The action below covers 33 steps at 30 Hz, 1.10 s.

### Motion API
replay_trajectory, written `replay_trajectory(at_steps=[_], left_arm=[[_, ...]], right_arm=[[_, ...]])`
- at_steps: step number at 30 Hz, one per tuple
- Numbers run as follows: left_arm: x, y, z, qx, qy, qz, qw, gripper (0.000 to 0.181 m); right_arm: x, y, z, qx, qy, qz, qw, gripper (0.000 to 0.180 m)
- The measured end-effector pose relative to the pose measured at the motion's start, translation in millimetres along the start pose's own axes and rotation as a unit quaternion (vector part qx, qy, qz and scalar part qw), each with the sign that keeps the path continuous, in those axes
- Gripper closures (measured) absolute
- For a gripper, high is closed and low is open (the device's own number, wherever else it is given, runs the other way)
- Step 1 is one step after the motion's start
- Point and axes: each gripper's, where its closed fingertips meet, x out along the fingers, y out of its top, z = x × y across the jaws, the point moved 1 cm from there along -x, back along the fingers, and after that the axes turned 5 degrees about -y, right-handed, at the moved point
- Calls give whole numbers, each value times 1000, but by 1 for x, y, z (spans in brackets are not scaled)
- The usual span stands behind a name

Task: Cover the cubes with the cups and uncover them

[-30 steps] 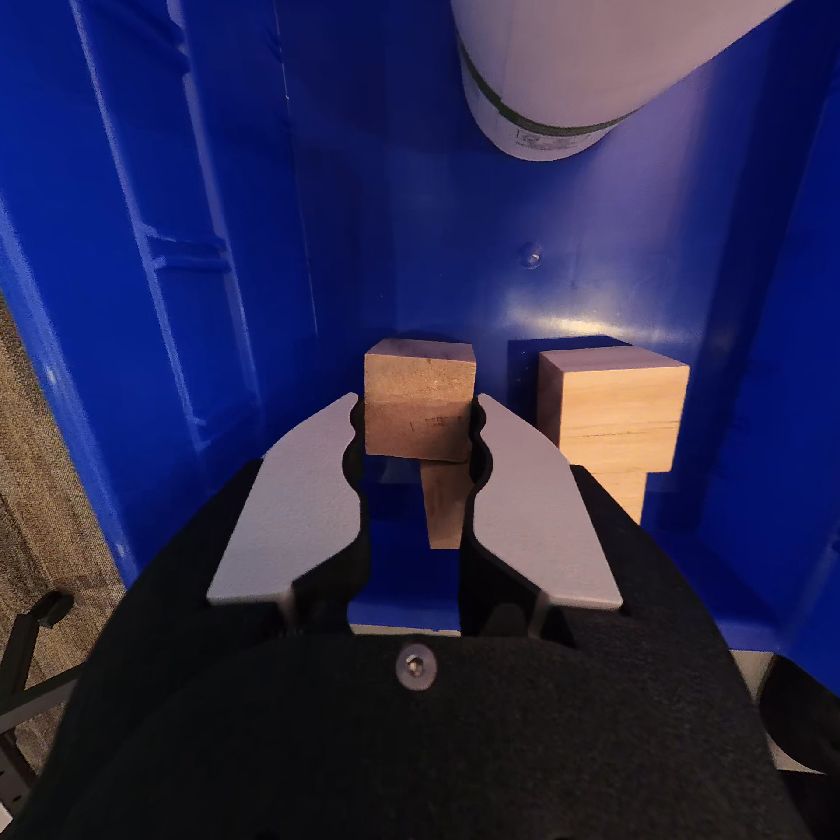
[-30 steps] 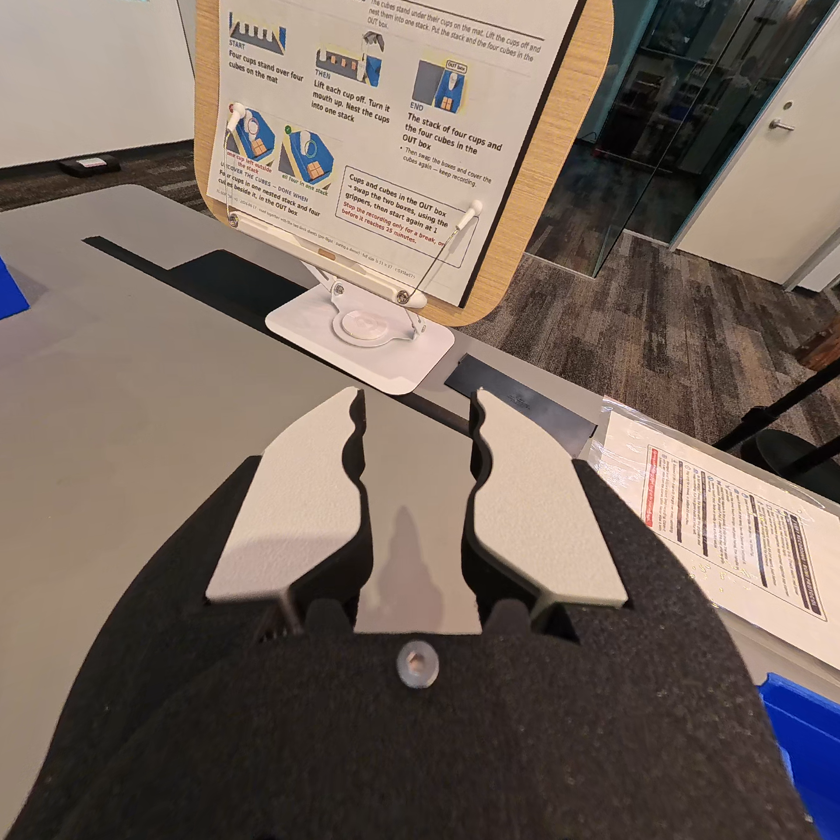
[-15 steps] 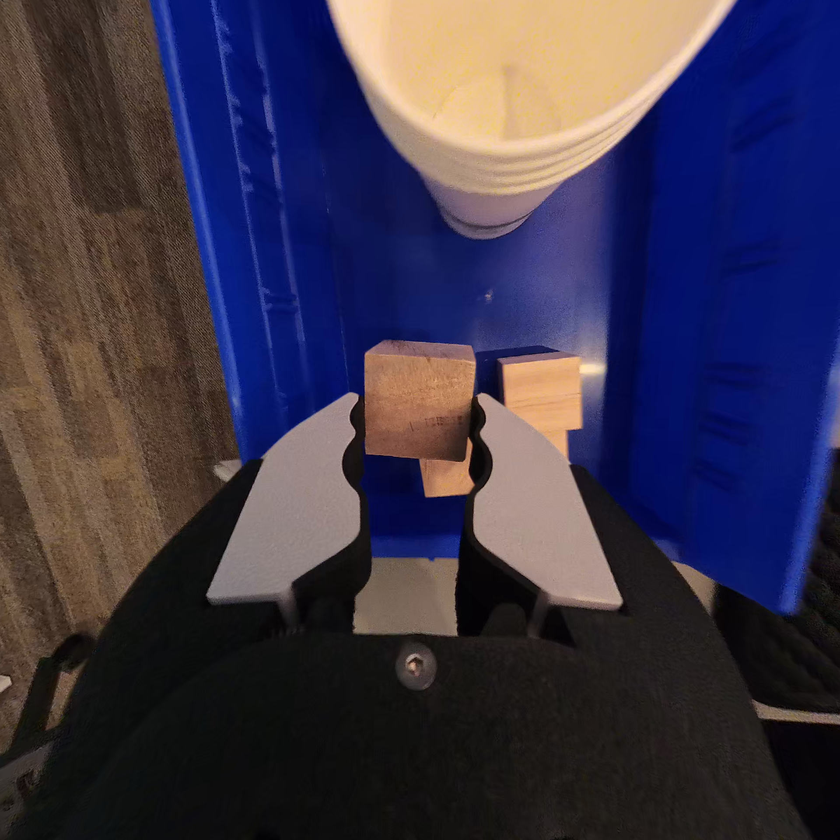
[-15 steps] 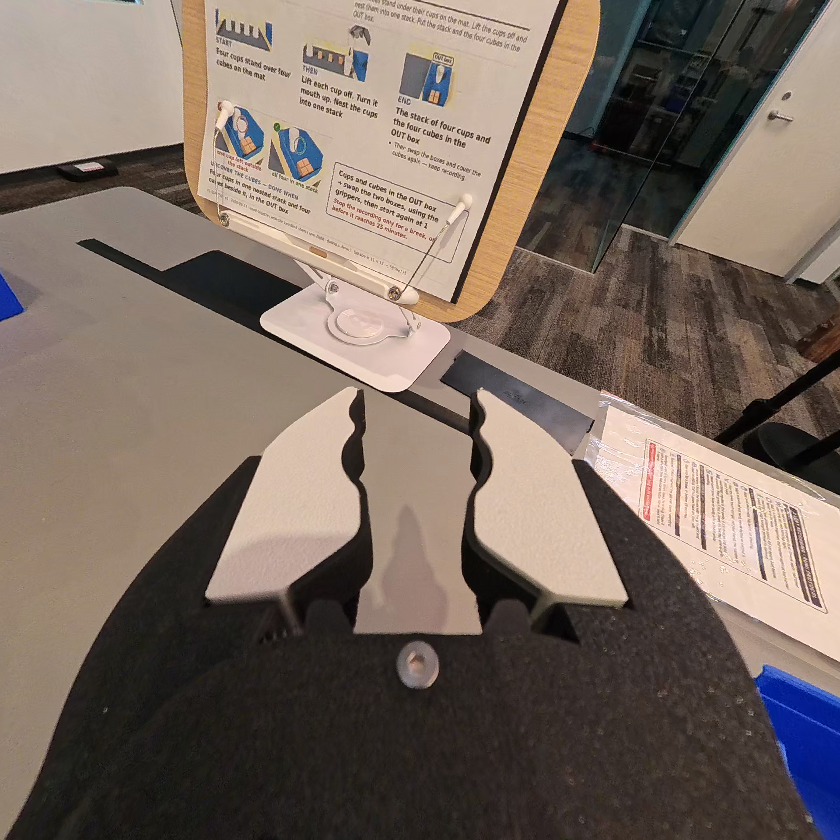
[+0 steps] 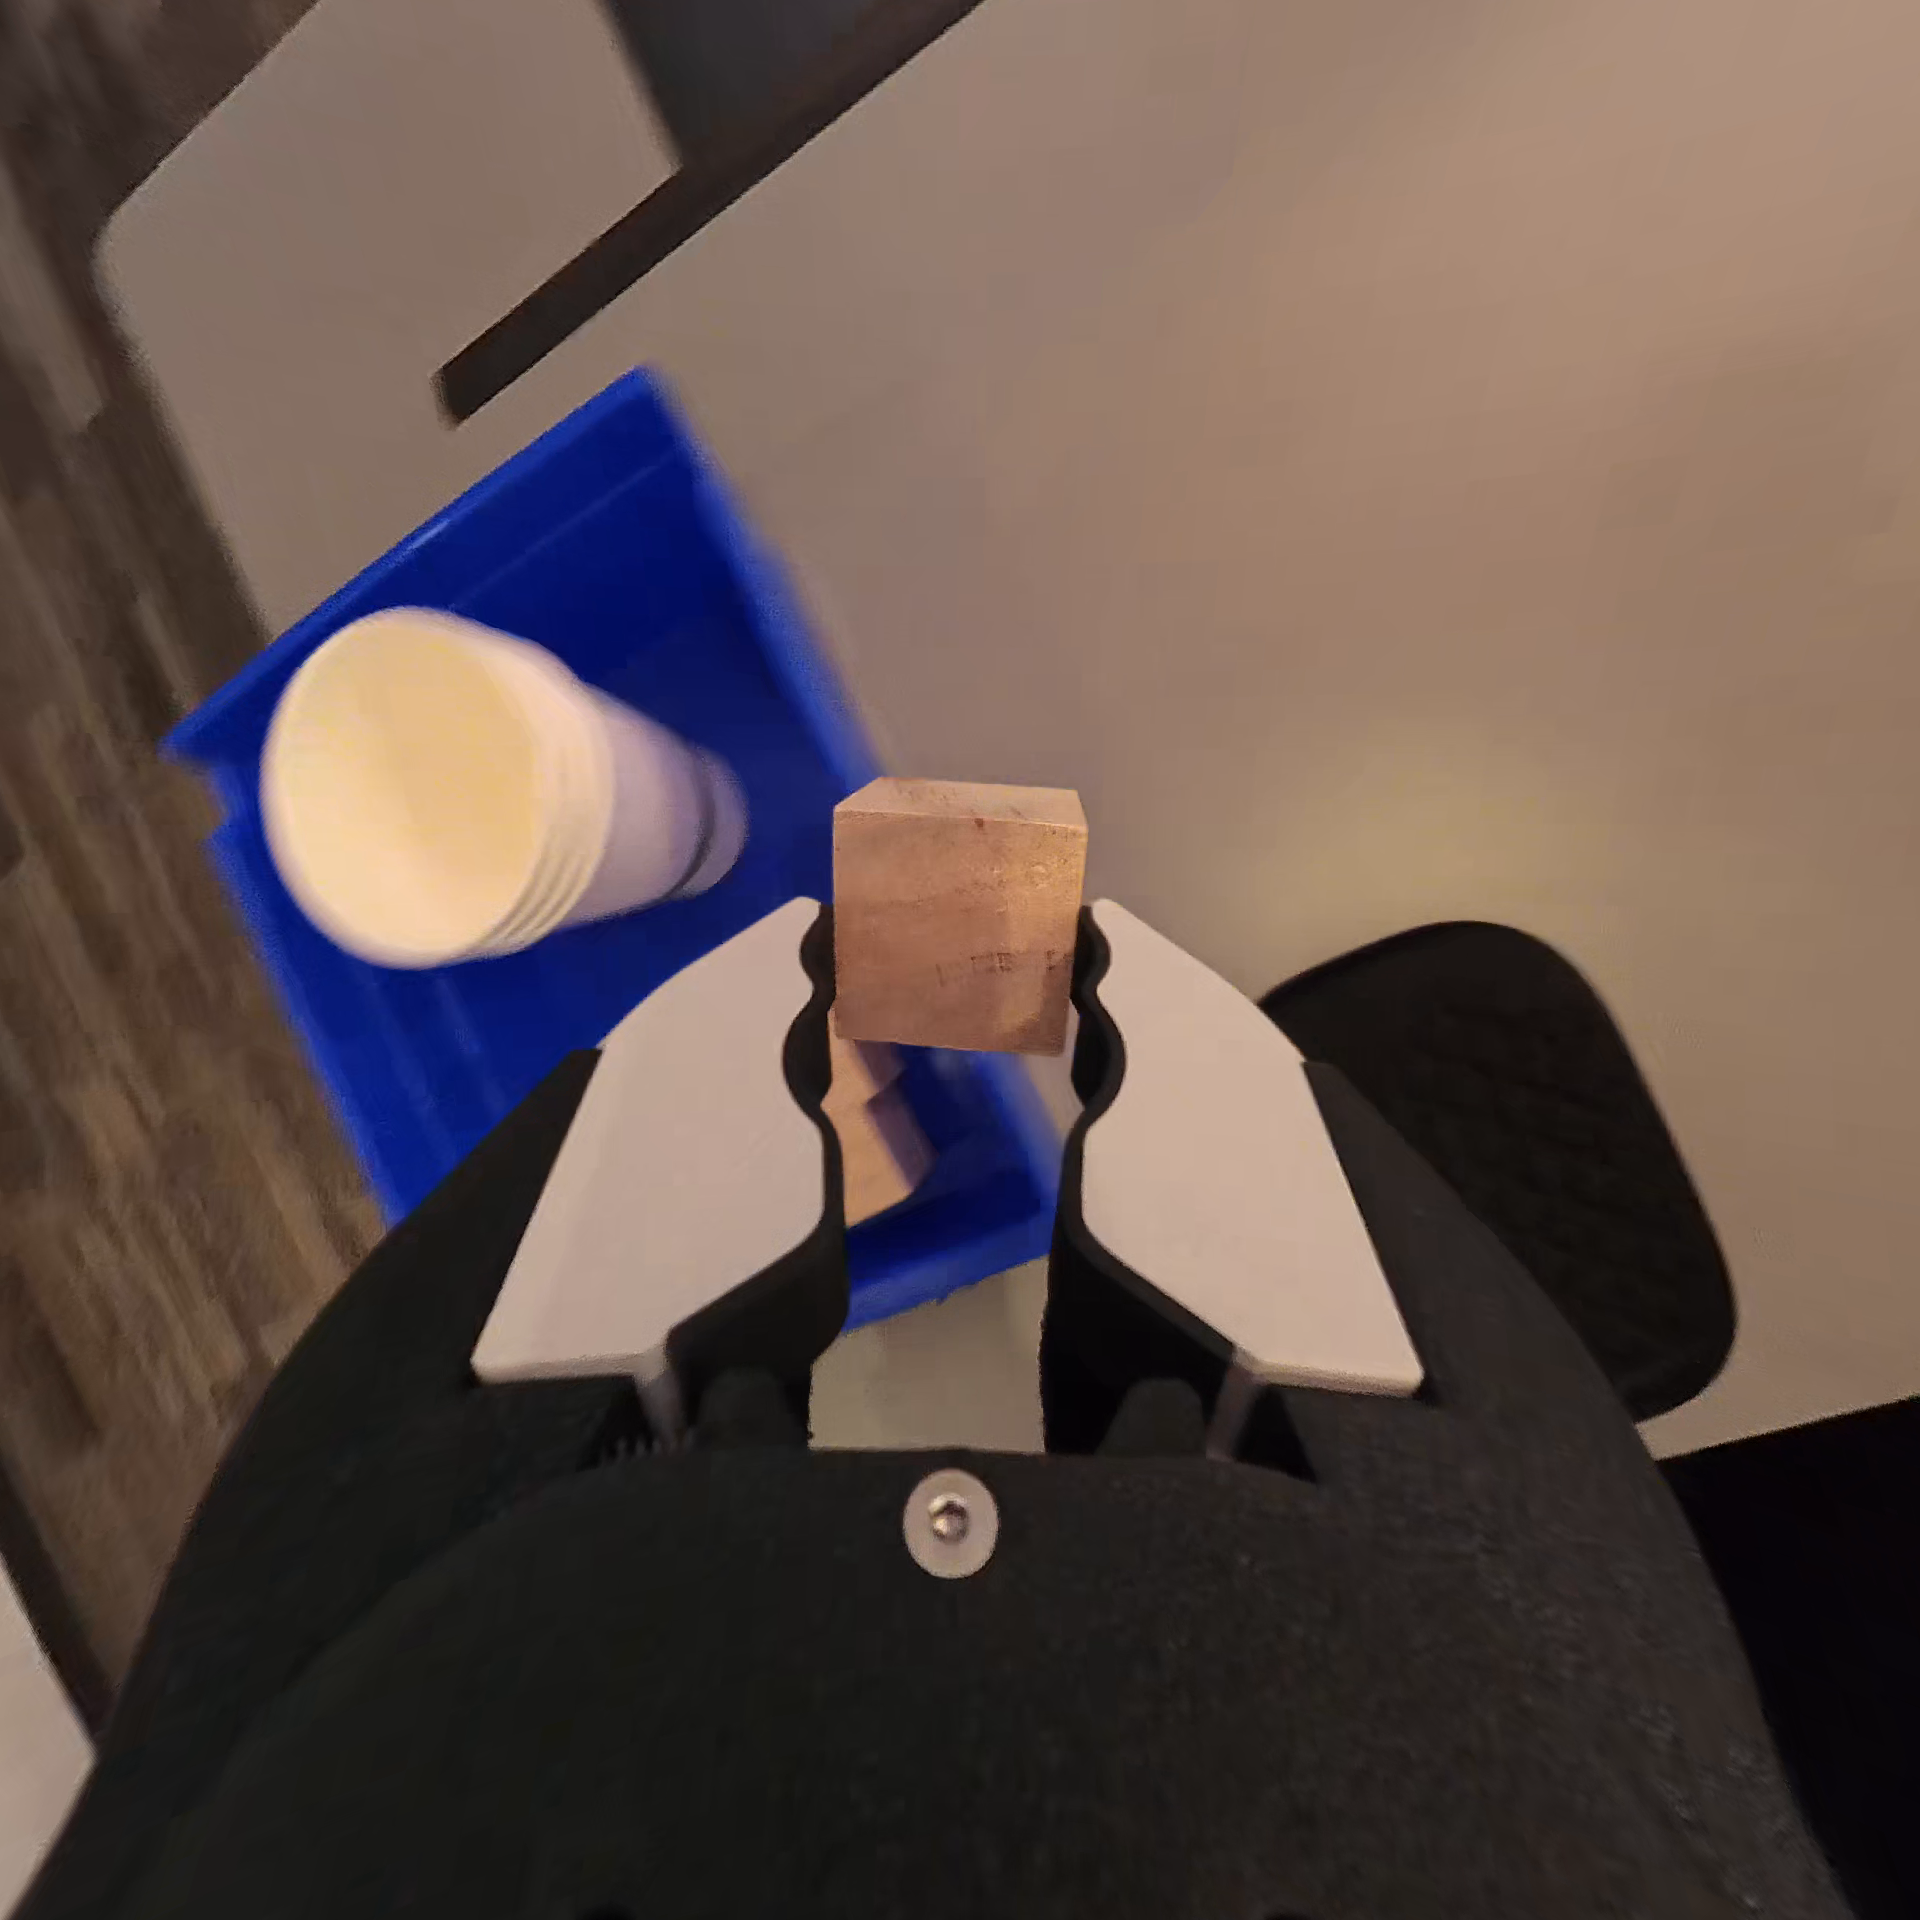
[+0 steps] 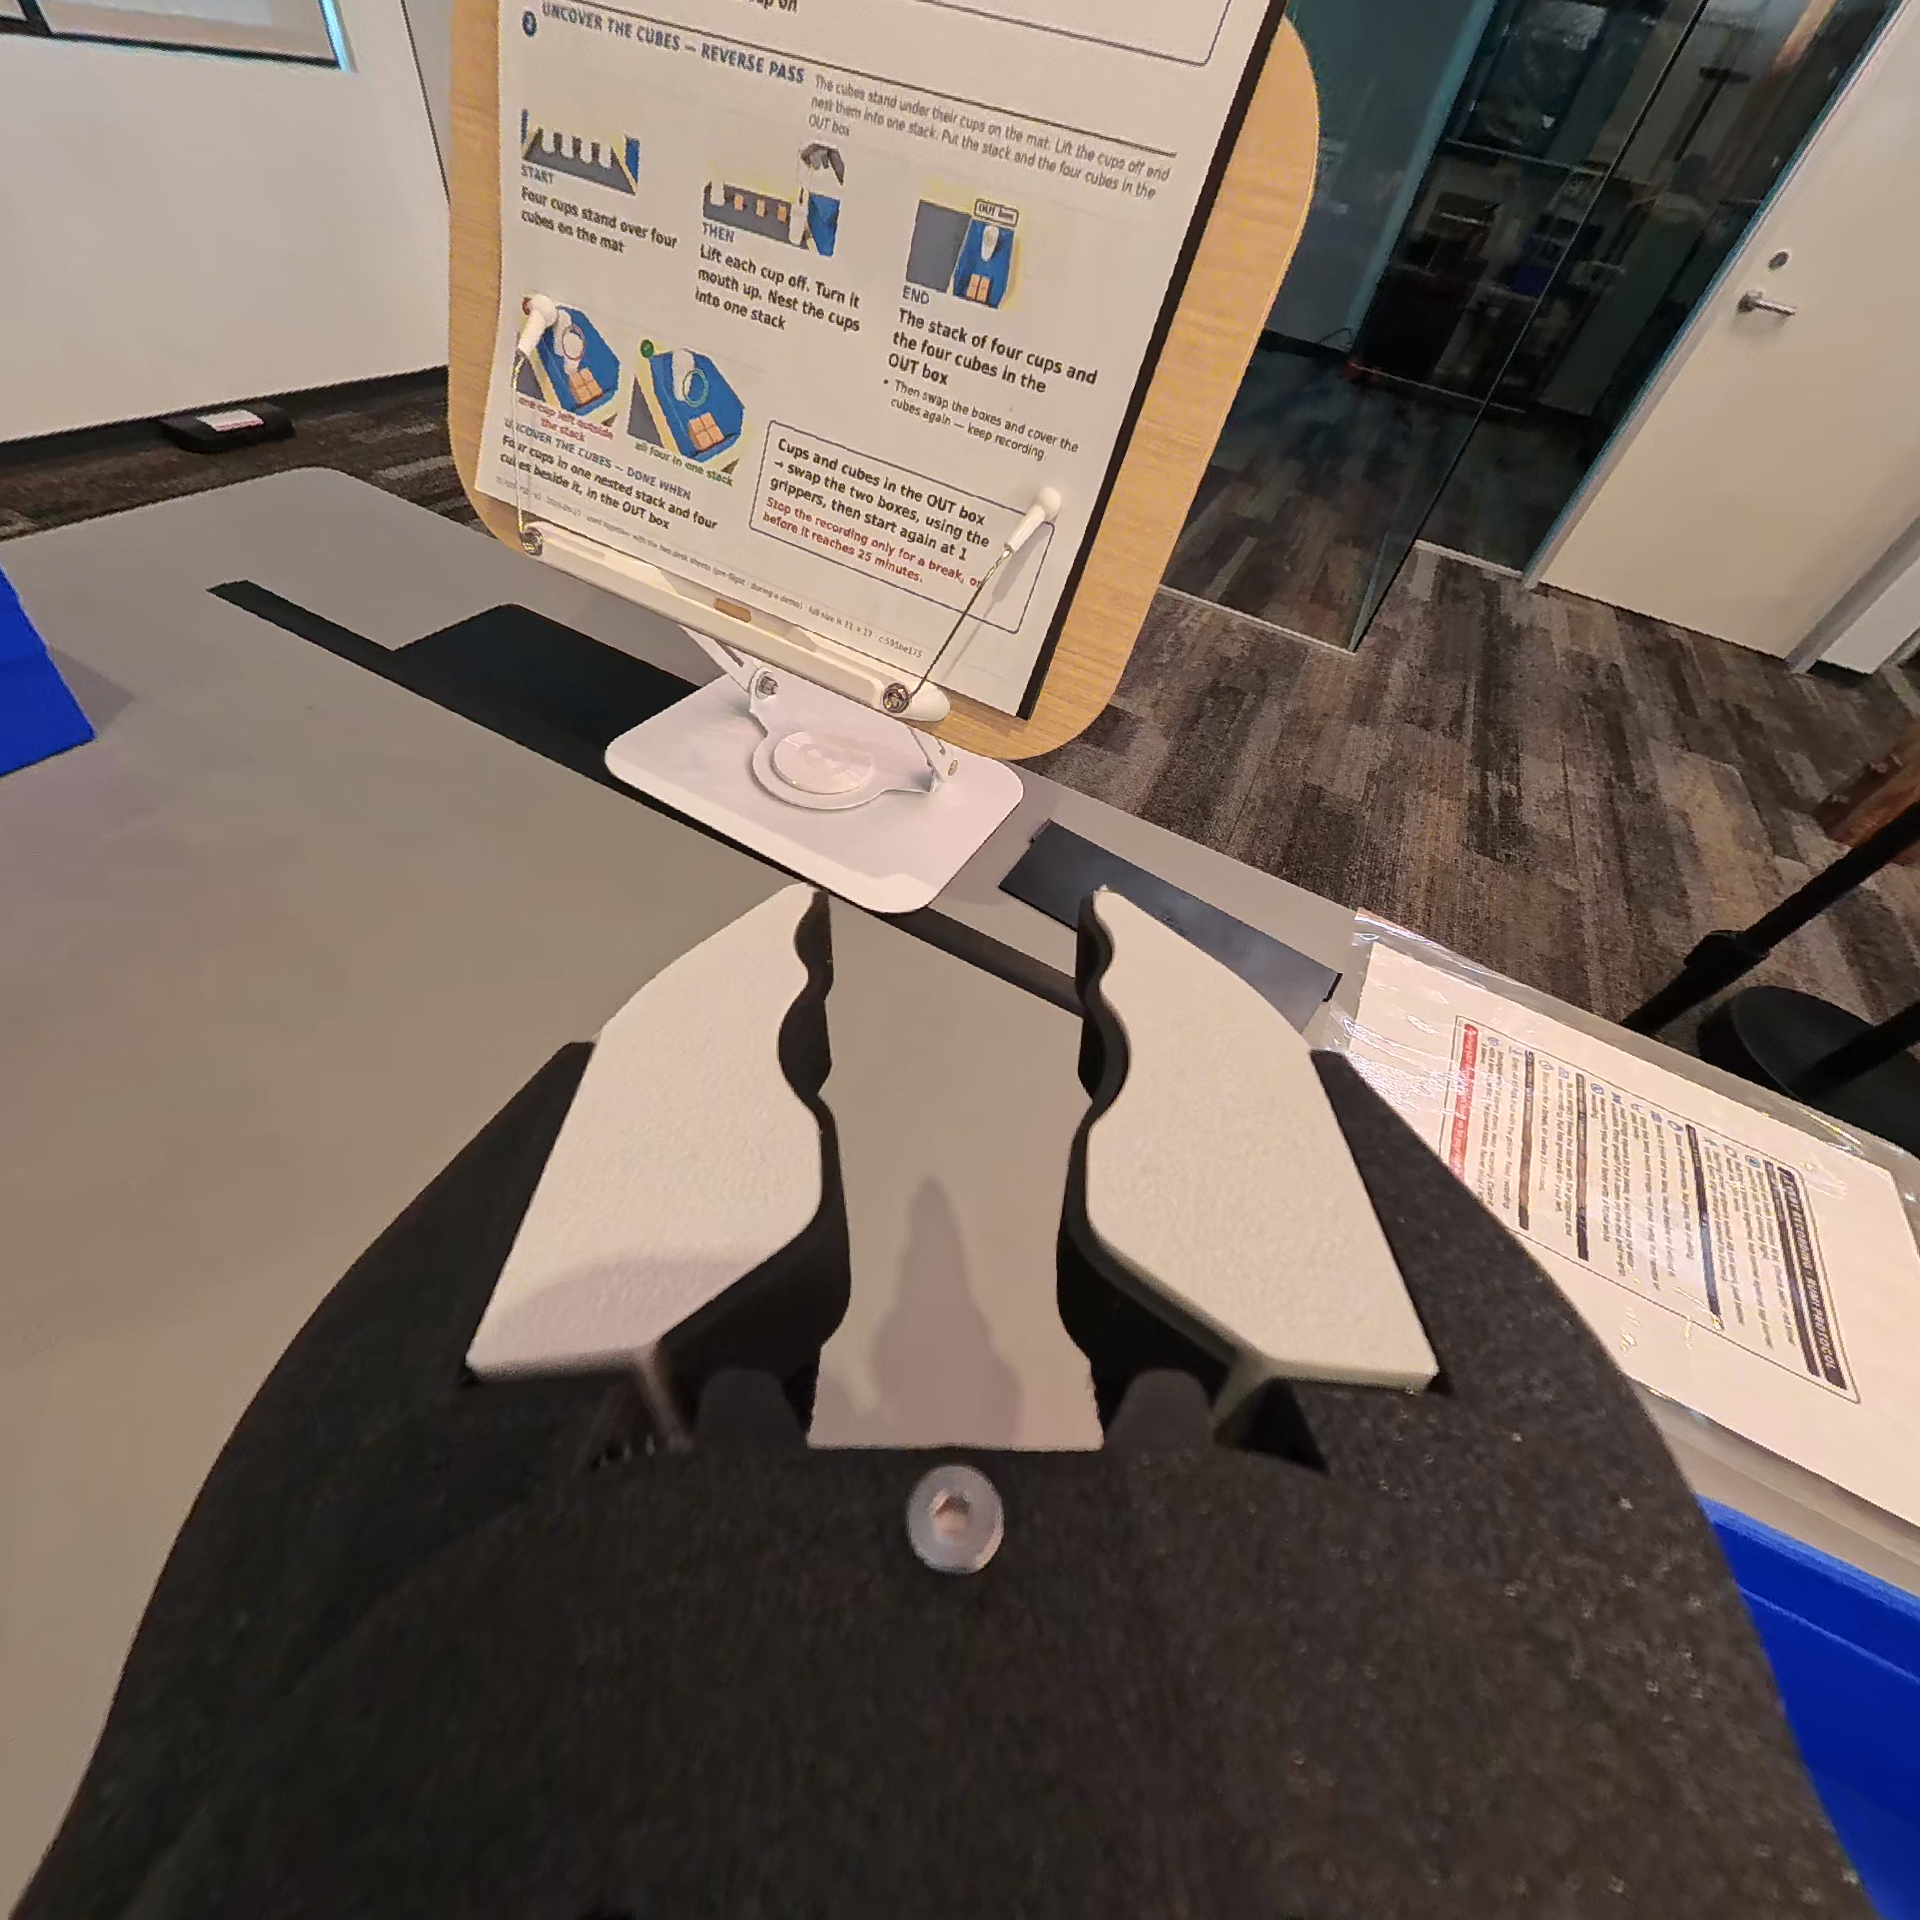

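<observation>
office | grey table | glass partition | carpet-tile floor | instruction sheet on stand

The left gripper clamps a light brown wooden cube between its grey fingertips, raised above the grey table top. Below and to the left, an open blue plastic bin contains a nested stack of white paper cups, mouth up, and further wooden cubes, partly hidden. A black round pad lies at right
</observation>
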Motion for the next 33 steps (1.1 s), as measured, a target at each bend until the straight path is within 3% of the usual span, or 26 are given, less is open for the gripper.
replay_trajectory(at_steps=[8,14,17,31,33], left_arm=[[98,39,104,230,-129,19,964,137],[139,53,136,333,-186,5,924,137],[150,52,139,375,-176,-21,910,137],[174,49,145,401,-202,-32,893,137],[172,55,142,403,-181,-13,897,125]], right_arm=[[-5,0,-9,-27,37,-2,999,133],[4,-10,-36,-63,96,-16,993,131],[12,-15,-49,-73,117,-23,990,131],[38,-43,-102,-119,179,-75,974,130],[39,-46,-121,-122,217,-69,966,129]])
